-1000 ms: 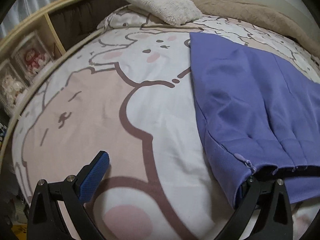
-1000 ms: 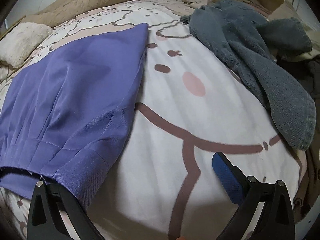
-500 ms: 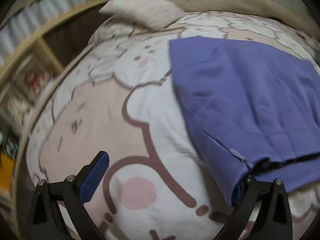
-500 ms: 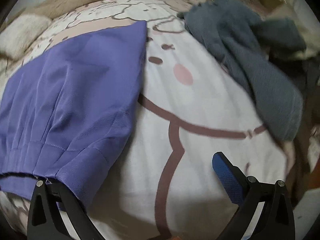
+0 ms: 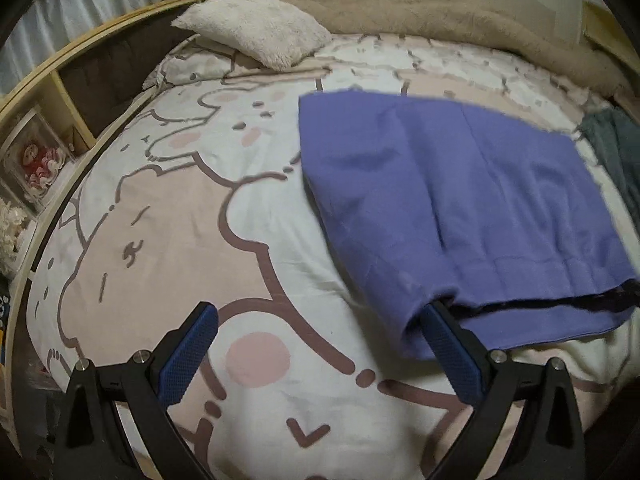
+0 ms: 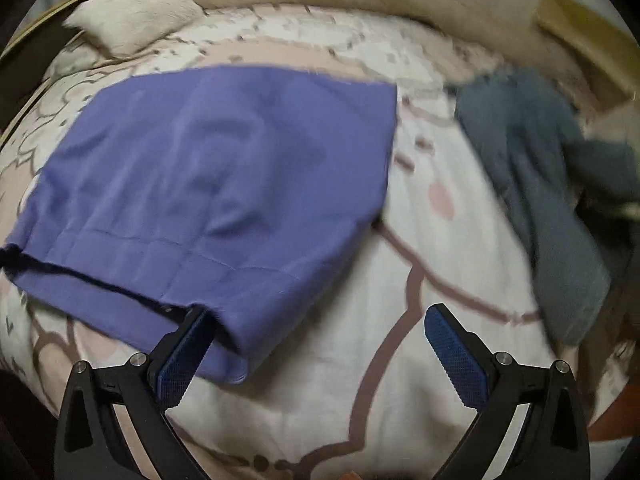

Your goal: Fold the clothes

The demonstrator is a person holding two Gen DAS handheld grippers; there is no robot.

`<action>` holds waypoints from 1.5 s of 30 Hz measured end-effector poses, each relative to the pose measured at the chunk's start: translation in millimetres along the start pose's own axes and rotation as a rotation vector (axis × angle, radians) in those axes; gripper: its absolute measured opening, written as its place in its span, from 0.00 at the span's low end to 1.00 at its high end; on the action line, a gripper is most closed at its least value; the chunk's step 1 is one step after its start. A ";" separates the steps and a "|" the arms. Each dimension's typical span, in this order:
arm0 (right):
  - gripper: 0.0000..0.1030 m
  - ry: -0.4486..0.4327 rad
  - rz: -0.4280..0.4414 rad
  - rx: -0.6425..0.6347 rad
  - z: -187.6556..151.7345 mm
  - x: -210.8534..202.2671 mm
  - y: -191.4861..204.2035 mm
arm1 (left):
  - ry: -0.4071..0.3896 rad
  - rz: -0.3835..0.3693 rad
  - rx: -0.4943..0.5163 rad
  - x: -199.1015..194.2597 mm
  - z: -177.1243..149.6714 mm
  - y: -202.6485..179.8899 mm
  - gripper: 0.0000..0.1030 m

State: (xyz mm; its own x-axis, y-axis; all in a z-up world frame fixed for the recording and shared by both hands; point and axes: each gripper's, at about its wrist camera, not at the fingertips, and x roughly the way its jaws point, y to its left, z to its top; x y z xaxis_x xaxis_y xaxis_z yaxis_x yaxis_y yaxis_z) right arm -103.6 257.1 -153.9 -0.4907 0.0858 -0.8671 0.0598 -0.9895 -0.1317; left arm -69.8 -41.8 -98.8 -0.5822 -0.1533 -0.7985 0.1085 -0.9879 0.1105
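Note:
A purple garment (image 5: pixel 460 208) lies flat on the bed, its waistband edge nearest me; it also shows in the right wrist view (image 6: pixel 216 184). My left gripper (image 5: pixel 320 332) is open, its right finger (image 5: pixel 448 348) at the garment's near left corner, tip under the waistband. My right gripper (image 6: pixel 316 336) is open, its left finger (image 6: pixel 184 352) at the near right corner, tip under the fabric. Neither is closed on cloth.
The bed has a cartoon-print cover (image 5: pixel 180 240). A fluffy white pillow (image 5: pixel 256 28) and a beige blanket (image 5: pixel 460 16) lie at the head. A grey garment (image 6: pixel 540 184) lies right of the purple one. A wooden shelf (image 5: pixel 48 112) runs along the left.
Both grippers have pulled back and risen, so more of the bed and the whole purple garment show. The fingers now sit at the waistband corners, still open.

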 end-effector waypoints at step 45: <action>0.27 0.217 0.680 0.766 -25.6 76.8 -85.7 | -0.475 -0.365 0.444 -33.1 -44.4 -152.1 0.94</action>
State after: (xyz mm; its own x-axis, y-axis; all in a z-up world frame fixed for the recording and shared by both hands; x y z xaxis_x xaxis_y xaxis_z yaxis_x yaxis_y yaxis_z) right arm -124.2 351.5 -221.4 -0.3890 -0.5721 -0.7221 -0.3394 -0.6397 0.6896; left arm -31.2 114.5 -115.4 -0.8152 0.2925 -0.4999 -0.4354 -0.8786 0.1960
